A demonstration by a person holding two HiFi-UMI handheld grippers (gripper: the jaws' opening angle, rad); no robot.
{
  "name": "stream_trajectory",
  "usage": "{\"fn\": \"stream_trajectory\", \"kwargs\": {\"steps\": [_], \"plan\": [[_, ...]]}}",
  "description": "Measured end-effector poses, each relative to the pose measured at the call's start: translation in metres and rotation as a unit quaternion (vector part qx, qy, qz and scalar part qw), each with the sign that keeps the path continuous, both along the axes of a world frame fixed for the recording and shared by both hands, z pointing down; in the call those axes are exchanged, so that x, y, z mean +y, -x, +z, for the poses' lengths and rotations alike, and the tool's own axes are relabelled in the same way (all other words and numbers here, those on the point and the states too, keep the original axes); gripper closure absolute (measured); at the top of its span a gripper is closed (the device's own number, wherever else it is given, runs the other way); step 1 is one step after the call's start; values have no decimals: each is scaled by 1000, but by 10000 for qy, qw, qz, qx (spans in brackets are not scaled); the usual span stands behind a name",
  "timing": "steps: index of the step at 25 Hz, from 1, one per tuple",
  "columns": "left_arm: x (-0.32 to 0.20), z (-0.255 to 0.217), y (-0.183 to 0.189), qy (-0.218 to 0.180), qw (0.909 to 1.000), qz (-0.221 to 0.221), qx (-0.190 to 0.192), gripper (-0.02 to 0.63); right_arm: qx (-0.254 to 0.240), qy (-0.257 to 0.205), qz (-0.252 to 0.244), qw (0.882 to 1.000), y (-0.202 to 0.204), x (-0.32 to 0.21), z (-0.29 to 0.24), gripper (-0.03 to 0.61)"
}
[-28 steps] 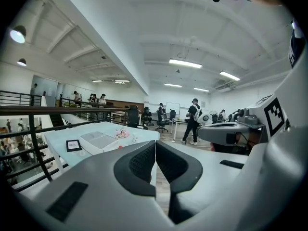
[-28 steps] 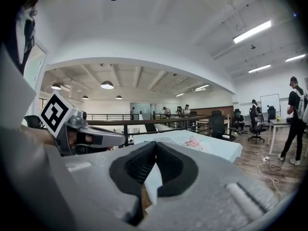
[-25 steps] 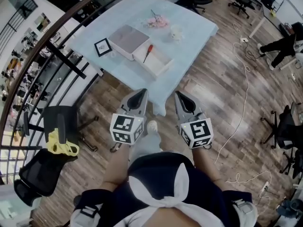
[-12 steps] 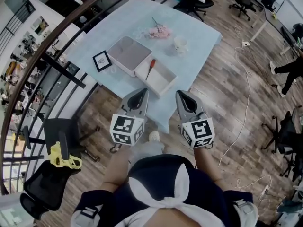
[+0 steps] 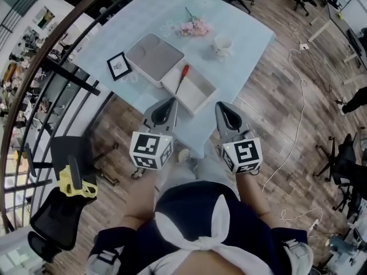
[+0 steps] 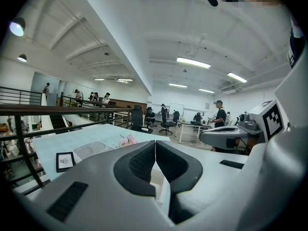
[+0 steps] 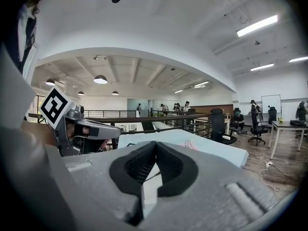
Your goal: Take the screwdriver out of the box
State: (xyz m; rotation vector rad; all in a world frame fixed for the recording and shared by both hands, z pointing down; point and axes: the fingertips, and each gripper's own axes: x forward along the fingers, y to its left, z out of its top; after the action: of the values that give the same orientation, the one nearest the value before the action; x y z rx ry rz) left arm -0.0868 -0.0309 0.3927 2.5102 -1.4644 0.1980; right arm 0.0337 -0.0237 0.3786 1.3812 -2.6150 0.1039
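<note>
A screwdriver (image 5: 183, 73) with a red handle lies slanted in an open white box (image 5: 202, 95) on the light blue table (image 5: 246, 33). The box's grey lid (image 5: 153, 58) lies to its left. My left gripper (image 5: 166, 105) is shut and empty, held level just short of the table's near edge, below the box. My right gripper (image 5: 224, 107) is beside it, also shut on nothing. In the left gripper view the shut jaws (image 6: 155, 142) point at the table, with the lid (image 6: 91, 149) off to the left. The right gripper view shows the pads (image 7: 155, 144) closed together.
A small framed picture (image 5: 119, 66), pink flowers (image 5: 193, 27) and a white cup (image 5: 222, 44) sit on the table. A dark railing (image 5: 51, 67) runs along the left, with a black chair (image 5: 66, 153) beside it. A cable (image 5: 298, 125) lies on the wooden floor at right.
Both grippers have moved forward toward the table, whose near edge and box now lie closer to their tips. Both stayed shut.
</note>
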Motion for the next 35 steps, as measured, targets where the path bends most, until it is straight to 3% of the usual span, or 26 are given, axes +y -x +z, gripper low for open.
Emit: {"fn": "stream_trajectory", "kwargs": {"steps": [13, 14, 16, 17, 23, 35], "plan": [[-48, 1, -14, 43, 9998, -189, -28, 594, 15, 21, -297, 9996, -10, -45, 4, 580], [-52, -1, -14, 22, 9998, -201, -9, 571, 14, 22, -320, 9995, -9, -47, 4, 580], [-58, -6, -16, -62, 9997, -214, -29, 442, -2, 34, -363, 9993, -10, -52, 4, 580], [-62, -10, -17, -115, 9996, -229, -67, 422, -11, 44, -381, 9993, -10, -54, 3, 580], [-79, -17, -22, -299, 9988, -239, -311, 422, -30, 20, -459, 9989, -12, -67, 0, 580], [-109, 25, -28, 157, 9983, -203, -531, 422, -1, 147, -525, 9985, -16, -90, 11, 580]]}}
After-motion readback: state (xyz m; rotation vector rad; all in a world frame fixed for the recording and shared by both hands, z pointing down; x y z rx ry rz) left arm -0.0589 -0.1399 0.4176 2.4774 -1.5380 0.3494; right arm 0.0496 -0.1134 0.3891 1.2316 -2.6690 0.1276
